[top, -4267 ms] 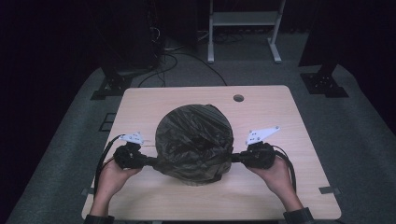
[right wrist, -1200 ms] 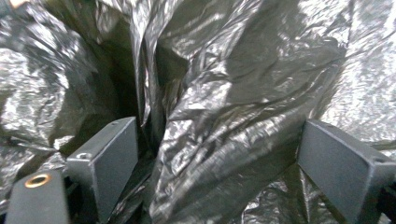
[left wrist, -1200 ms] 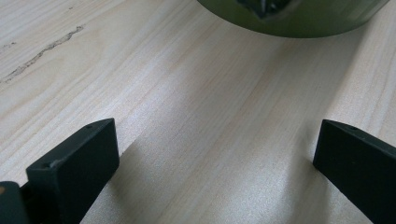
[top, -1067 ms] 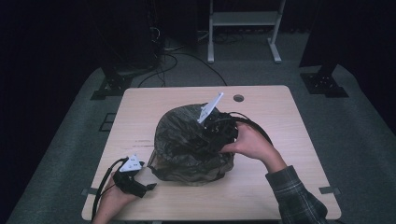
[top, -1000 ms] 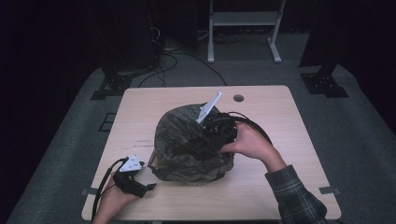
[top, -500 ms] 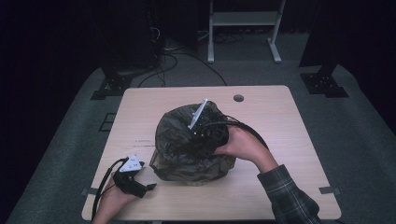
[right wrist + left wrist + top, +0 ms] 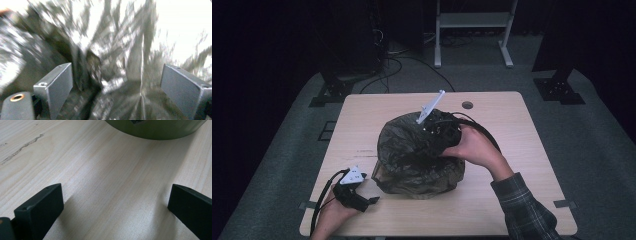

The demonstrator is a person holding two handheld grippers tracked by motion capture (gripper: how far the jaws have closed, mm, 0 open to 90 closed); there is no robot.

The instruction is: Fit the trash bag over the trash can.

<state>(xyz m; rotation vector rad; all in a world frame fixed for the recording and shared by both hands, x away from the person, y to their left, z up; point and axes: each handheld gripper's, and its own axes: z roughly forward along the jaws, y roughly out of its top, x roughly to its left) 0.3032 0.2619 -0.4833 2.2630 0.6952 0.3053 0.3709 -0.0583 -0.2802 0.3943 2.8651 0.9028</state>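
Observation:
A crinkled dark plastic bag (image 7: pixel 409 162) covers a round green bin in the middle of the wooden table (image 7: pixel 512 115). My right gripper (image 7: pixel 428 142) is on top of the bag, pointing down into its folds, with its grey plate sticking up. In the right gripper view the jaws stand wide apart over blurred bag plastic (image 7: pixel 110 50), and my right gripper (image 7: pixel 116 82) grips nothing. My left gripper (image 7: pixel 373 190) rests on the table at the front left, just short of the bin. My left gripper (image 7: pixel 115 202) is open over bare wood, the green bin wall (image 7: pixel 155 130) ahead.
A small round hole (image 7: pixel 467 105) sits near the table's far edge. Beyond the table are a white frame stand (image 7: pixel 472 30), black stand feet (image 7: pixel 332 92) and cables on grey carpet. A long scratch (image 7: pixel 22 147) marks the wood to the left.
The left gripper left the bin's side for the front left corner and has stayed there. The right gripper went to the top of the bag, then shifted slightly left and rose.

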